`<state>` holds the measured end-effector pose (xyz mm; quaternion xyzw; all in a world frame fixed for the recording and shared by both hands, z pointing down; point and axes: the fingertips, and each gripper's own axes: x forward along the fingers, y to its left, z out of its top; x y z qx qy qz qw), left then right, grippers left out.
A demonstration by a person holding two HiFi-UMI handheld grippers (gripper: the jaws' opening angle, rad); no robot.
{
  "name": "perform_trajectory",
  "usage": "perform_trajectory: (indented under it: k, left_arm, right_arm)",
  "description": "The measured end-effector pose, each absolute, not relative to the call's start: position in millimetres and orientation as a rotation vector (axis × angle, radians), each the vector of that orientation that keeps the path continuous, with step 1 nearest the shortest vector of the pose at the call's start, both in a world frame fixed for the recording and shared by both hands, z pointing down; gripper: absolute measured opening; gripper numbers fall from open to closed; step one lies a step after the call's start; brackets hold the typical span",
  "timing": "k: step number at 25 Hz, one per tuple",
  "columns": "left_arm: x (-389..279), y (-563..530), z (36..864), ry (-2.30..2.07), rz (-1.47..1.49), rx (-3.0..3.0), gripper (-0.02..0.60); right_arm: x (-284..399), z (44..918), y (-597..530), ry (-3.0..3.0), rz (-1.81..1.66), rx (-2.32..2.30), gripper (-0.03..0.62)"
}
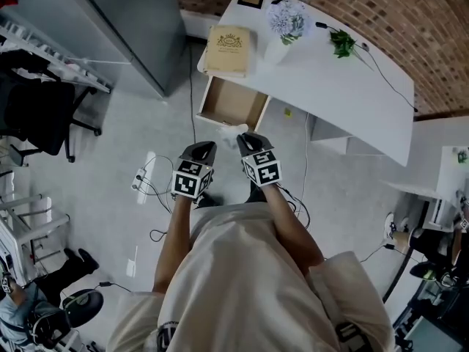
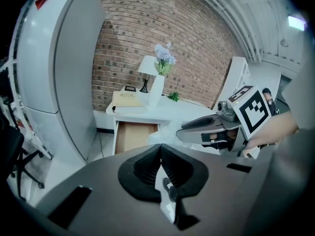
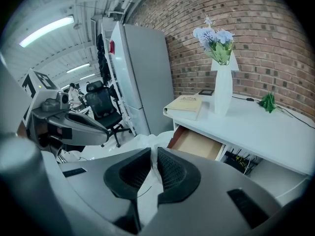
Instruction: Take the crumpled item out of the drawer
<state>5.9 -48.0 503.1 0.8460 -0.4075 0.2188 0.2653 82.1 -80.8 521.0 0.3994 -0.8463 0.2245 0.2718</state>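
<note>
White crumpled plastic item [image 3: 150, 142] pinched tight in the right gripper [image 3: 154, 149] fingers [image 3: 171, 169], out of the wooden drawer [image 3: 197, 142] and held just in front of it. Left gripper [image 2: 160, 145] alongside, fingers [image 2: 146, 169] clenched together on nothing. Drawer pulled open beneath the counter [image 3: 266, 132], under a tan book [image 3: 184, 106].

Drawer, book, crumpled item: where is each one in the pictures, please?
drawer [image 1: 231, 103], head view, on its bare wooden bottom.
book [image 1: 229, 48], head view, on the middle of its cover.
crumpled item [image 3: 149, 140], right gripper view, on its pale bunched part.
</note>
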Motion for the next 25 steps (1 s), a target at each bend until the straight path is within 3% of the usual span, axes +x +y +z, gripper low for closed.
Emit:
perform_trajectory:
  k: [25]
  left_arm:
    - [10, -45, 500, -1.093, 0.590, 2.313, 0.017]
  right_arm:
    - [69, 517, -83, -2.323, 0.600, 1.014, 0.061]
